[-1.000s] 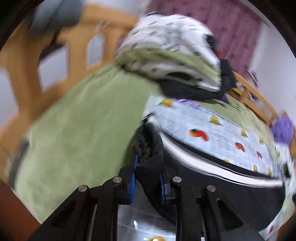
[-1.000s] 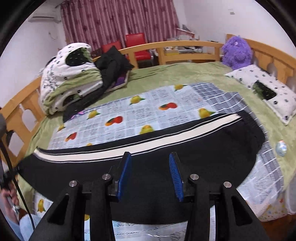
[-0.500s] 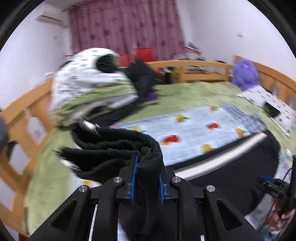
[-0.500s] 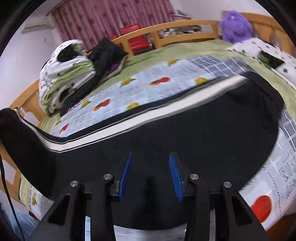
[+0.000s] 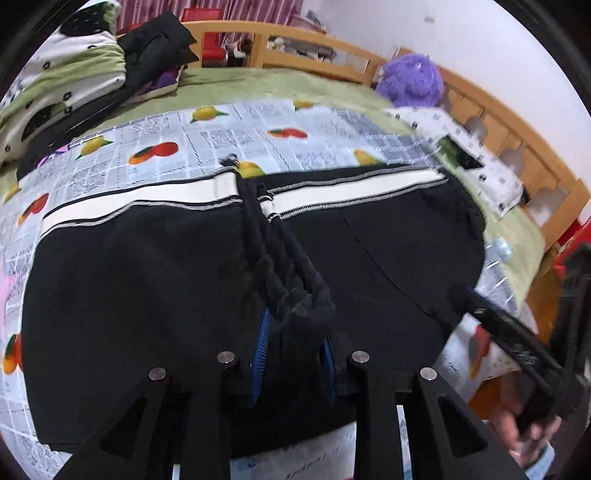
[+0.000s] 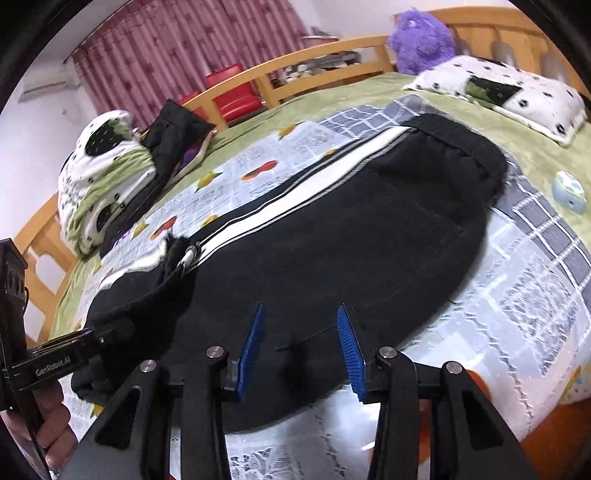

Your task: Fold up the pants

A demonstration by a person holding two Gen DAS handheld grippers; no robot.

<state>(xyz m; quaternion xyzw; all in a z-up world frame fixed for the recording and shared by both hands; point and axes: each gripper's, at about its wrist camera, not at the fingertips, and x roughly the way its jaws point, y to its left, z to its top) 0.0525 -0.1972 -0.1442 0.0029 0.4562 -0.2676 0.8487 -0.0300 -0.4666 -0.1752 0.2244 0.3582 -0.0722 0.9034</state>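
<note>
Black fabric pants with a white side stripe [image 5: 155, 280] lie spread over a fruit-printed newspaper-pattern sheet [image 5: 207, 136] on a green bed [image 5: 280, 85], directly ahead of both tongs. The left tongs [image 5: 293, 347] are clenched on a bunched black fold of the pants, its blue pads [image 5: 263, 343] pressing the cloth from both sides; the gathered fabric rises as a twisted ridge running forward from the tongs to the white stripe. The right tongs [image 6: 300, 343] are released, blue pads [image 6: 349, 354] spread apart just above the near edge of the pants, nothing between them. Ahead and to the right of the right tongs sits a white pillow with black dots [image 6: 502, 92], and beyond it a purple plush toy [image 6: 421, 35] against the wooden bed frame [image 6: 325, 55]. Ahead and to the left are a folded green and white quilt [image 6: 99, 177] and a black garment [image 6: 173, 136]. A small pale blue round object [image 6: 569, 192] rests on the bed to the right of the pants. Dark red curtains [image 6: 177, 51] hang at the back.
</note>
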